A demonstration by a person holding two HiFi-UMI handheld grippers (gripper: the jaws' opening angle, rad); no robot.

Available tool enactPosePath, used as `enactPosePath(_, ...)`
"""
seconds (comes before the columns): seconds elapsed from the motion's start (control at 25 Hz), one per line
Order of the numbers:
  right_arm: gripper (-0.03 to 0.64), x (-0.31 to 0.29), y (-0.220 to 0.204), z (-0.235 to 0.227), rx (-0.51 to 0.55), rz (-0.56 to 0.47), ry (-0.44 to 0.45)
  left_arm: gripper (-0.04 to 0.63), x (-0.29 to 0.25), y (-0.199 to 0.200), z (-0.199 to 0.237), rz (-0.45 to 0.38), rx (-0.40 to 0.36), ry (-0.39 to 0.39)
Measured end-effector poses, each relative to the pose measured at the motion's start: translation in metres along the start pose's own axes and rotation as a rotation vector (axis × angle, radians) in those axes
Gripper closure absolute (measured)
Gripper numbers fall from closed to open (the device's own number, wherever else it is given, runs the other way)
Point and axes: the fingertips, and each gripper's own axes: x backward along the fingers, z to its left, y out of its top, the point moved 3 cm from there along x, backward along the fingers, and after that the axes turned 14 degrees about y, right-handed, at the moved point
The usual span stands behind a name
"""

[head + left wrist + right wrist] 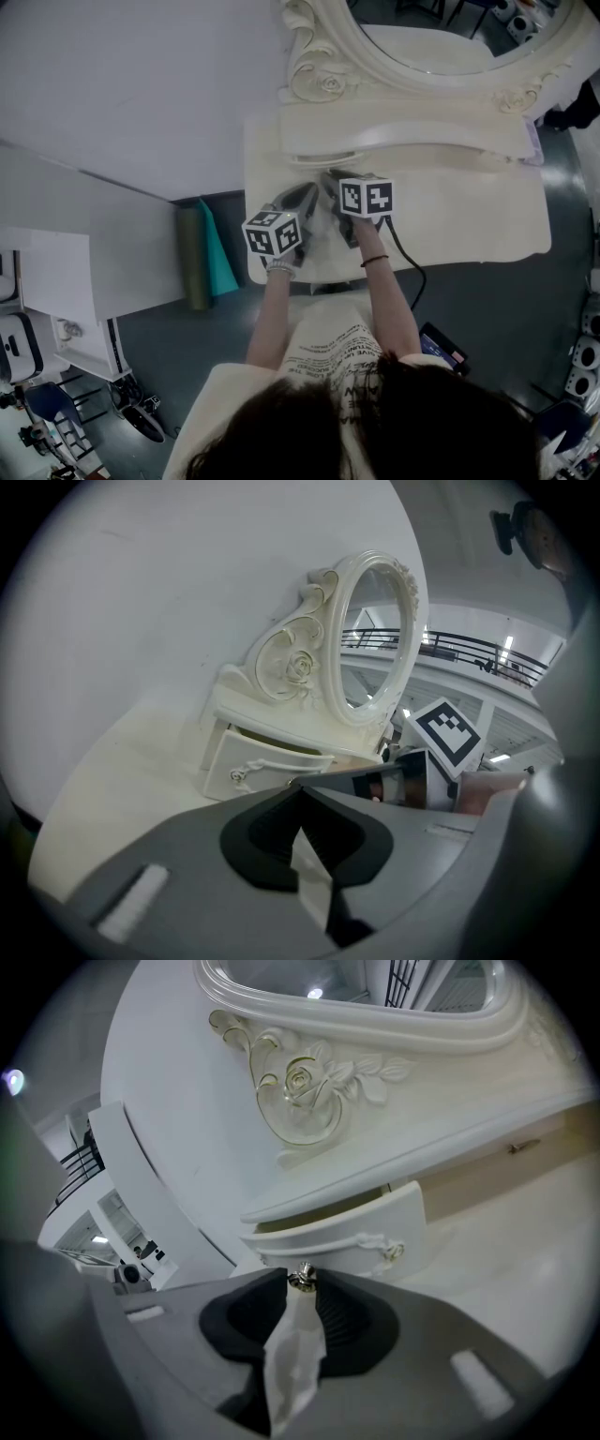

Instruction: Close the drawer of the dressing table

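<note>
Nearest the lens, the right gripper point(302, 1284) is gripping the small metal knob point(301, 1275) at the middle of the drawer point(328, 1237) front, with its fingers point(347, 1316) pressing on either side of the knob. Holding the knob rather than leaning on the curved face is, I judge, giving the hand a way to steer the drawer straight back.

The drawer is standing partly pulled out beneath the shelf point(375, 1171) under the mirror point(441, 33). It is sitting toward the left side of the dressing table point(403, 141) in the head view. A dark slot of interior is showing above its front, and its front is reaching out over the cream bench point(469, 225).

The left gripper point(300, 793) is hovering just beside the right one, with its fingers pressed together on nothing and pointing toward the same drawer front. It is probably standing by rather than working.

The closing push is not yet done. It is likely calling for a level push in line with the drawer's travel, since an angled shove could be jamming it crooked.
</note>
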Motion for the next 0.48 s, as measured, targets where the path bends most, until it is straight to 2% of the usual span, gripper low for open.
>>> enactPosePath(0.48, 0.523, -0.006, 0.0075, -0.0049, -0.001, -0.004, -0.004, 0.593, -0.006, 0.0045, 0.0071, -0.004, 0.004, 0.004)
